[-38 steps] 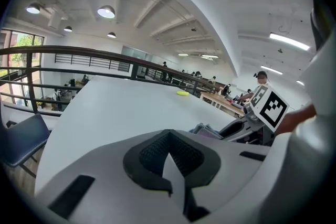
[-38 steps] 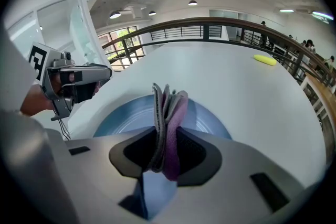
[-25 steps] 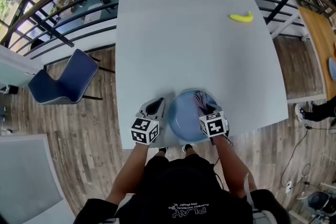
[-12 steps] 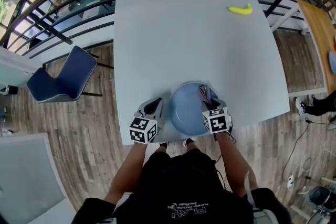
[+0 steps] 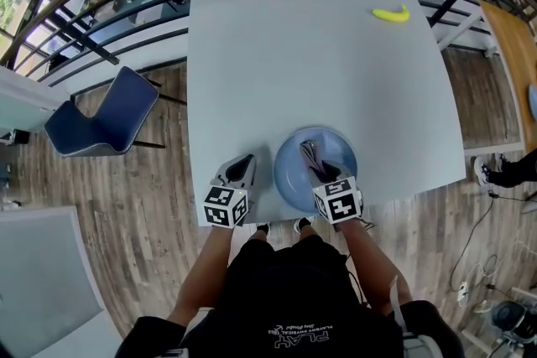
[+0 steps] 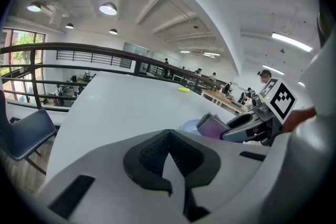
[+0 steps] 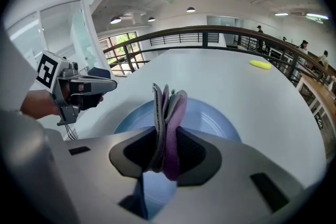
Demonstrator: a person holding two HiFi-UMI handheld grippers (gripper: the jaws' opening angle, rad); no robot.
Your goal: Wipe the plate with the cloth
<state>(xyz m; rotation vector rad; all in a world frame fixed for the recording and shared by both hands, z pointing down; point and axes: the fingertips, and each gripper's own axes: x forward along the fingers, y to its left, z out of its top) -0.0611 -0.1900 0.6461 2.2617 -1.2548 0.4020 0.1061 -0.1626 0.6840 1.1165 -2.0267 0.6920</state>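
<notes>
The fingers of the right gripper are clamped hard on the cloth, a folded grey and purple wad that stands on edge between the dark pads and sticks out ahead of them in several layers. Just beyond and beneath it lies the plate, pale blue and round. From the head view the cloth's free end sits over the near middle of the plate, with the gripper itself coming in over the rim nearest the person. Whether the fabric is actually pressed to the plate or held just off it cannot be told from any view. The left gripper has its fingers drawn together with nothing between them. It rests low over the table just beside the plate's left edge, apart from it and not steadying it. The plate sits near the table's front edge. A banana lies well away toward the far right corner, and a blue chair stands on the wood floor off the table's left side. As for the task, the cloth is gripped and brought onto the plate, so the wiping looks to be in hand rather than merely prepared. The plate shows no marks or spills, so how much has been covered cannot be judged. What seems left is to sweep the cloth across the far half and round the rim.
</notes>
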